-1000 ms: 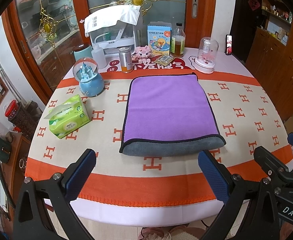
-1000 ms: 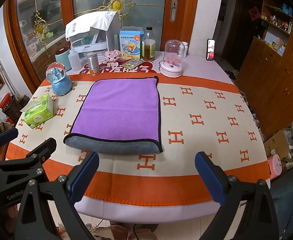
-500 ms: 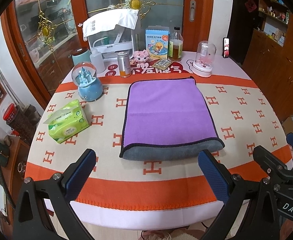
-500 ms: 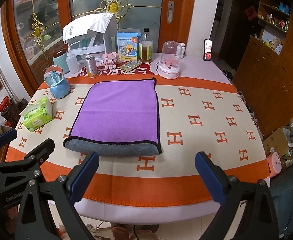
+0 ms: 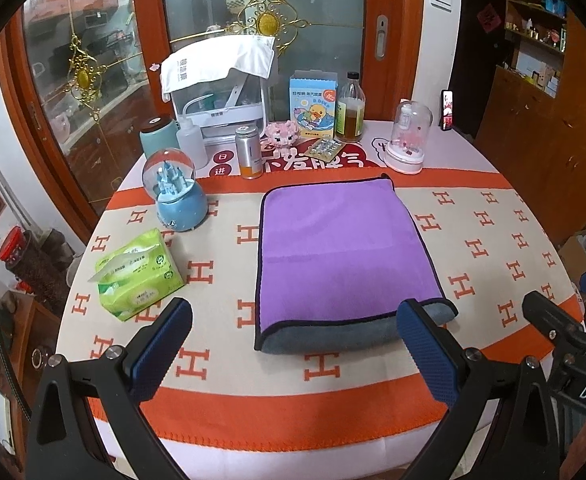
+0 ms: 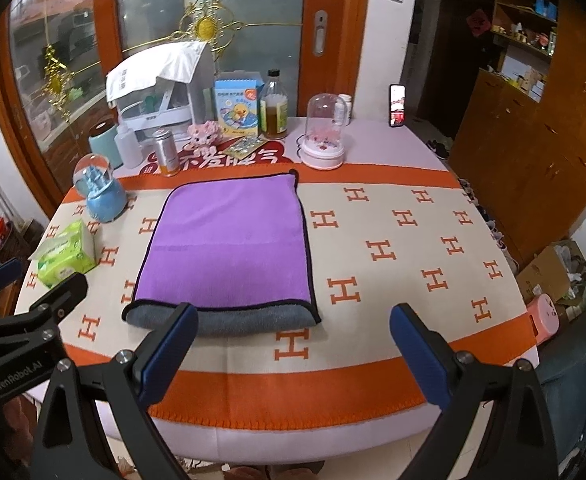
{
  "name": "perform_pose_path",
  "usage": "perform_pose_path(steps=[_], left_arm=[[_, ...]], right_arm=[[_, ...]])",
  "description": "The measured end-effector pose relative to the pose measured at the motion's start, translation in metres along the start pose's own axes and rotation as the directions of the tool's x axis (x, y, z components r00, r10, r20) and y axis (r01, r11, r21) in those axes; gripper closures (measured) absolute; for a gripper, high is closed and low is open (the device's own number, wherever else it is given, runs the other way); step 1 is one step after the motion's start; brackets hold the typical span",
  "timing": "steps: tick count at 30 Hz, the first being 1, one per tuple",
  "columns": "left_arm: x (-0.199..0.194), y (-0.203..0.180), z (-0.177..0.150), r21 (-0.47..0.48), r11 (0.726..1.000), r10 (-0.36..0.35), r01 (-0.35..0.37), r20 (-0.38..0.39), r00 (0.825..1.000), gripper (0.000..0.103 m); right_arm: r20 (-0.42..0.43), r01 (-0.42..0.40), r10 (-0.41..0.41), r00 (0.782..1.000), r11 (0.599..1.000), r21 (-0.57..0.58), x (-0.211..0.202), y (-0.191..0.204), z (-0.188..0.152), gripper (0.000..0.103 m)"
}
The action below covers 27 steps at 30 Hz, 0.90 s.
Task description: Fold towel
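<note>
A purple towel (image 5: 341, 248) with a grey underside lies folded on the table, its grey folded edge toward me; it also shows in the right wrist view (image 6: 229, 248). My left gripper (image 5: 293, 340) is open and empty, held above the table's near edge in front of the towel. My right gripper (image 6: 293, 340) is open and empty, just right of the towel's near right corner. Neither touches the towel. The right gripper's body shows at the right edge of the left wrist view (image 5: 565, 336), and the left gripper's body at the left edge of the right wrist view (image 6: 25, 320).
The round table (image 5: 493, 248) has an orange and cream H-pattern cloth. A green tissue pack (image 5: 139, 276) and a blue snow globe (image 5: 177, 196) stand left of the towel. Bottles, a can, a box, a glass dome (image 5: 409, 140) and a white appliance (image 5: 221, 88) line the back.
Both grippers have moved forward toward the table, so the towel looks nearer and each gripper's inner fingertip now overlaps the towel's near edge in view. The towel has not moved.
</note>
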<state>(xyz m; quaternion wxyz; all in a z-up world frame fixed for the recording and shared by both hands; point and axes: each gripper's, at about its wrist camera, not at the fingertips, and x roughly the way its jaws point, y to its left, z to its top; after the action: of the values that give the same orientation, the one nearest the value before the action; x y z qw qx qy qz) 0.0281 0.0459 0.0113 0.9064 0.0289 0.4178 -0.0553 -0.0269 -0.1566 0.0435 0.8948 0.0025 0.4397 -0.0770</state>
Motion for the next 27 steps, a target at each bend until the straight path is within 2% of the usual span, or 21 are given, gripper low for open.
perform_pose_path(steps=[6,14,19,21,25,27], left_arm=[[0.017,0.015,-0.001,0.031,0.999,-0.037,0.038,-0.036,0.999,0.001],[0.052,0.018,-0.013,0.115,0.993,-0.004,0.014,-0.091,0.996,0.001],[0.082,0.025,-0.023,0.095,0.995,-0.012,0.03,-0.185,0.983,0.001],[0.094,0.028,-0.027,0.091,0.995,-0.008,0.028,-0.213,0.977,0.001],[0.117,0.03,-0.034,0.129,0.991,0.015,0.019,-0.26,0.965,0.002],[0.129,0.03,-0.038,0.15,0.988,0.004,0.041,-0.286,0.958,0.002]], right_arm=[[0.0,0.054,-0.054,0.999,0.999,0.002,0.005,0.009,-0.003,0.006],[-0.044,0.085,-0.086,0.995,0.996,-0.021,0.027,0.013,-0.011,0.006],[-0.091,0.059,-0.064,0.994,0.997,-0.055,0.054,0.007,-0.013,0.007],[-0.111,0.039,-0.046,0.993,0.997,-0.069,0.068,0.004,-0.013,0.012],[-0.153,-0.02,0.003,0.988,0.993,-0.115,0.102,-0.002,-0.012,0.013],[-0.175,-0.051,0.024,0.984,0.988,-0.148,0.119,-0.004,-0.013,0.018]])
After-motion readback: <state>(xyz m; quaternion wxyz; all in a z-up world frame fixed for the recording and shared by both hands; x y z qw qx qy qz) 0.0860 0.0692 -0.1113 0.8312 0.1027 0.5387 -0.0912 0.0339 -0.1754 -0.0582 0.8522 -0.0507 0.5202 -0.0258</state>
